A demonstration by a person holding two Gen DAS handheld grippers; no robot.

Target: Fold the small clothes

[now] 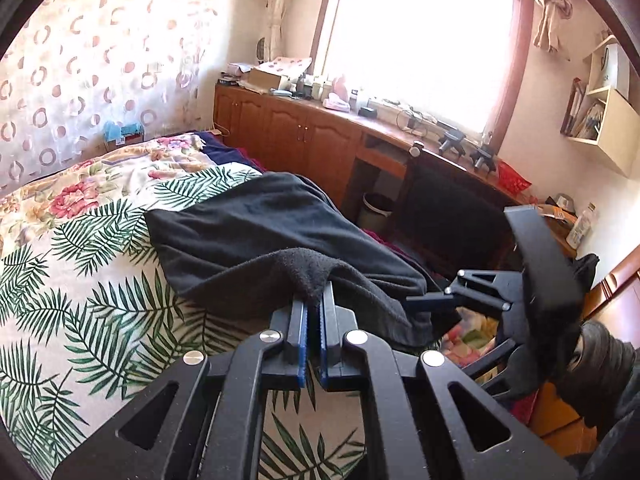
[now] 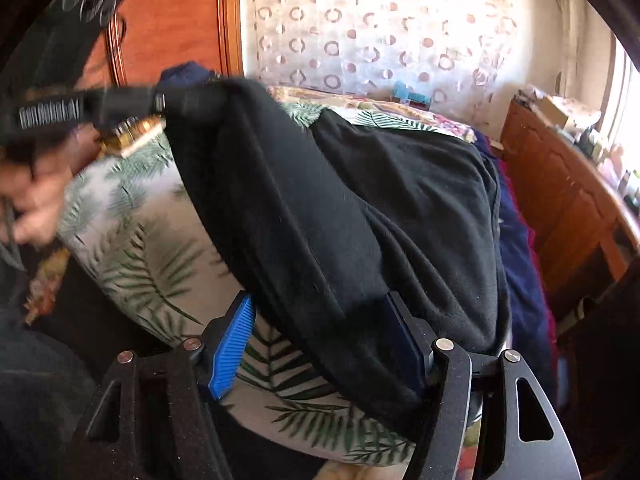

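1. Pinching a fuzzy edge of the black fleece garment [image 1: 256, 232], the left gripper [image 1: 314, 304] has its fingers pressed together on it.
2. Garment lies draped over the palm-leaf bedspread [image 1: 80, 280].
3. Right gripper [image 2: 320, 336] fingers spread, garment between them, pads not pressing.

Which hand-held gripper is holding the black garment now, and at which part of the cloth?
The left hand-held gripper is shut on a bunched edge of the black garment. The right hand-held gripper is open, its jaws opening with cloth between them, not clamped.

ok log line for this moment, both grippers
left gripper: shut on black garment | right gripper: open, garment between pads | bed
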